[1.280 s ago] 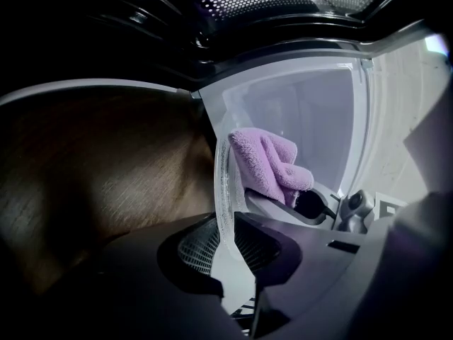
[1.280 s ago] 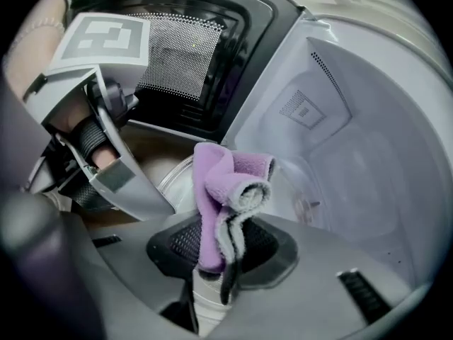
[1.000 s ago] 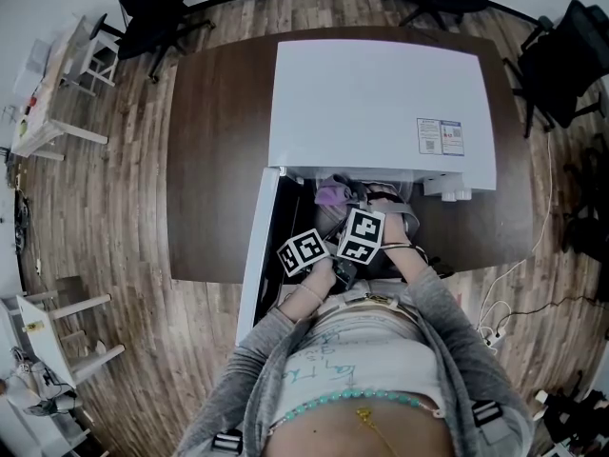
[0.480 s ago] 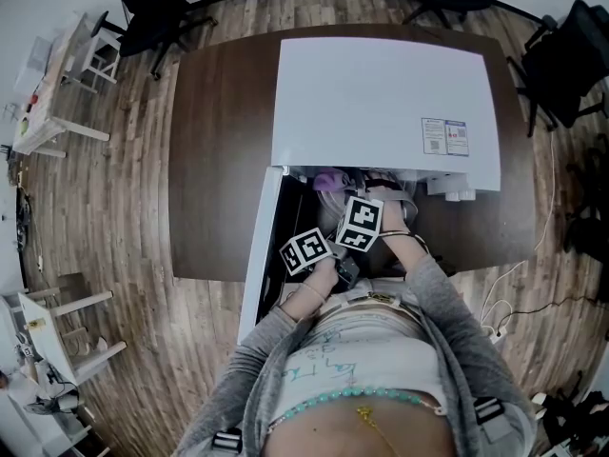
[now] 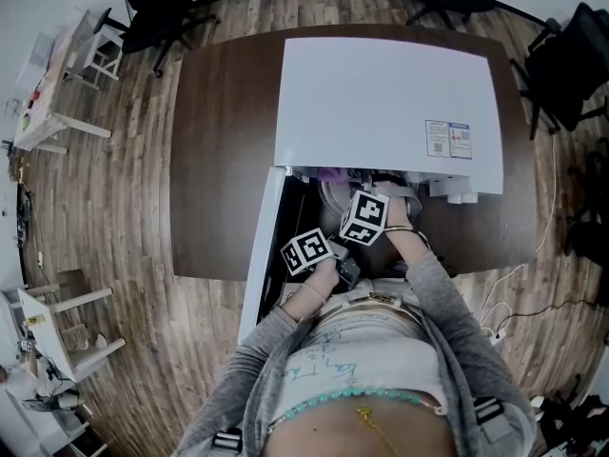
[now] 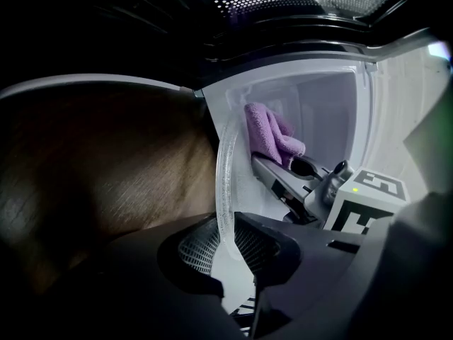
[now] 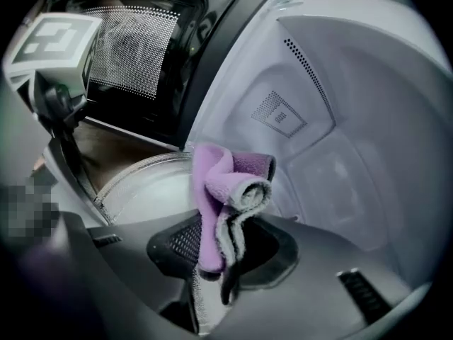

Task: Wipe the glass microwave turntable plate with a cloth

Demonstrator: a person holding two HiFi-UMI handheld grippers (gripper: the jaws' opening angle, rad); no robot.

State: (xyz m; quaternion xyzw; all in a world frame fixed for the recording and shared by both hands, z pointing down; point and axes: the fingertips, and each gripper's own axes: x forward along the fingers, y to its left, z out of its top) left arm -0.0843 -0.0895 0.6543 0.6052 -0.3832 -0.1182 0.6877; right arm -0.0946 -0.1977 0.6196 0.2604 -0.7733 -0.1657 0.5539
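The glass turntable plate (image 6: 225,183) stands on edge in front of the open microwave (image 5: 385,103). My left gripper (image 6: 228,243) is shut on its lower rim. The plate's flat face (image 7: 138,190) also shows in the right gripper view, just left of the cloth. The purple cloth (image 7: 223,190) is folded and bunched, and my right gripper (image 7: 223,250) is shut on it. The cloth (image 6: 270,132) lies against the plate's face near its upper part, at the mouth of the white oven cavity. In the head view both marker cubes sit close together under the microwave's front edge.
The microwave door (image 5: 262,246) hangs open to the left, beside my left gripper. The microwave stands on a dark brown table (image 5: 219,160). Black chairs (image 5: 152,8) stand behind it. White furniture (image 5: 57,93) is at the far left, and cables lie on the floor (image 5: 514,293) at the right.
My right gripper has moved with the cloth up and further toward the microwave opening, so less purple shows below the oven's front edge. The left gripper and the plate have stayed put.
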